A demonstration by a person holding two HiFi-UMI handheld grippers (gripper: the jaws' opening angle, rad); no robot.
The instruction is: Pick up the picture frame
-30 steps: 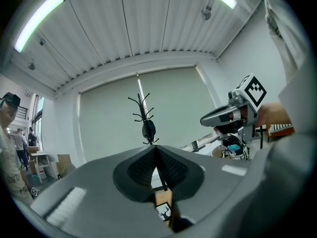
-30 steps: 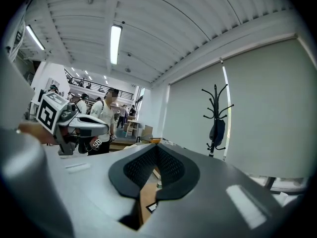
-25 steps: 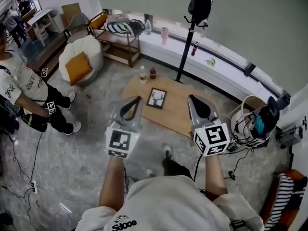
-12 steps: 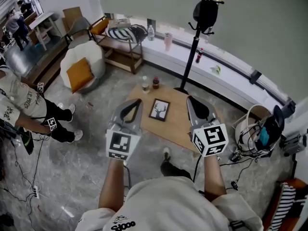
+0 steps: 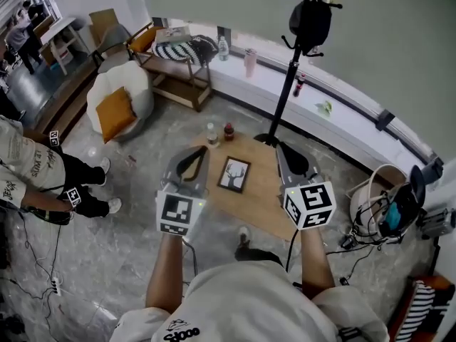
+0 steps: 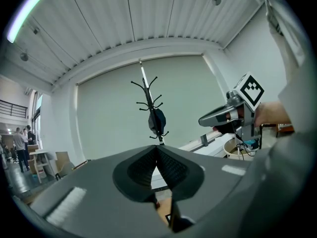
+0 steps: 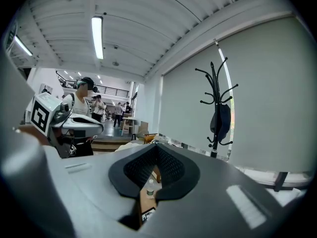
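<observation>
The picture frame (image 5: 234,174), black-edged with a deer print, lies flat on the low wooden table (image 5: 267,194) ahead of me. Both grippers are held up in the air above the table's near side, one on each side of the frame. My left gripper (image 5: 202,150) is shut and holds nothing, and my right gripper (image 5: 280,148) is also shut and holds nothing. In the left gripper view the jaws meet at the tip (image 6: 157,148). Through the slit under the right gripper's (image 7: 157,145) closed jaws, a corner of the frame (image 7: 147,215) shows.
Two bottles (image 5: 211,135) (image 5: 229,131) stand at the table's far edge. A coat stand (image 5: 288,84) rises just behind it. A white armchair with an orange cushion (image 5: 117,102) is at the far left, a person (image 5: 28,169) stands at the left, and a basket of cables (image 5: 381,205) sits at the right.
The table and frame have slid nearer and lower in the head view as I stepped toward them. Both grippers stay shut and level. The person at the left has drifted further left.
</observation>
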